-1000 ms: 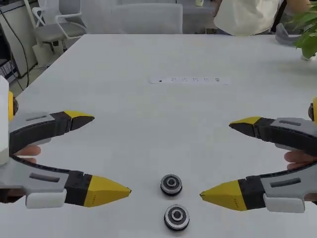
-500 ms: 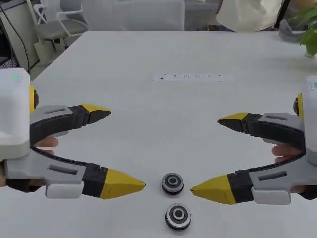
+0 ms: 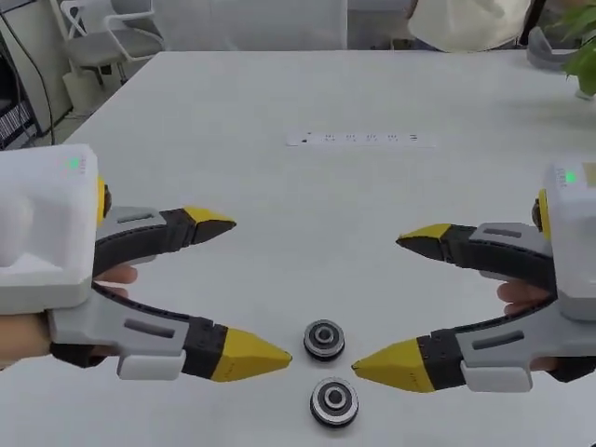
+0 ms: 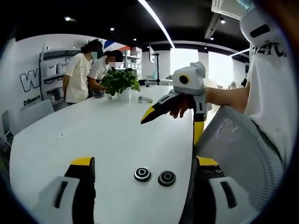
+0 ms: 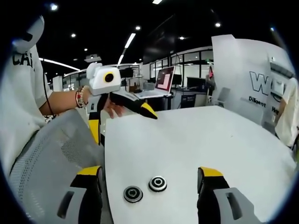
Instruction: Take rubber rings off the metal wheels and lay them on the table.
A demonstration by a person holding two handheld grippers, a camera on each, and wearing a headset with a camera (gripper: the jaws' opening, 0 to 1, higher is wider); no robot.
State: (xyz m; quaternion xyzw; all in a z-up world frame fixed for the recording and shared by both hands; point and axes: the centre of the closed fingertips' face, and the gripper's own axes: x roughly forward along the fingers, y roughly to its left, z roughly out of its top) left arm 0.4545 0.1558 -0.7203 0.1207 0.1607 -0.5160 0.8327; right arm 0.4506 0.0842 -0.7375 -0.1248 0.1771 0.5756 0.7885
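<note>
Two small metal wheels with black rubber rings lie flat near the table's front edge, one (image 3: 323, 339) just beyond the other (image 3: 333, 401). My left gripper (image 3: 261, 290) is open to their left, its lower yellow tip close beside the farther wheel. Opposite it, my right gripper (image 3: 376, 304) is open, its lower tip just right of the same wheel. Neither holds anything. The left gripper view has both wheels (image 4: 142, 174) (image 4: 167, 178) ahead of its open jaws, with the right gripper (image 4: 173, 123) beyond. In the right gripper view both wheels (image 5: 133, 193) (image 5: 158, 183) lie between the jaws.
A white power strip (image 3: 360, 140) lies at mid-table. Office chairs (image 3: 112, 42) stand at the far left end and a potted plant (image 3: 582, 65) at the far right. A grey mesh chair back (image 4: 233, 140) is close by my body. People stand at the far end (image 4: 88, 74).
Both grippers have moved inward and forward, so their lower tips now flank the farther wheel closely. The wheels have not moved; the head camera has tipped slightly.
</note>
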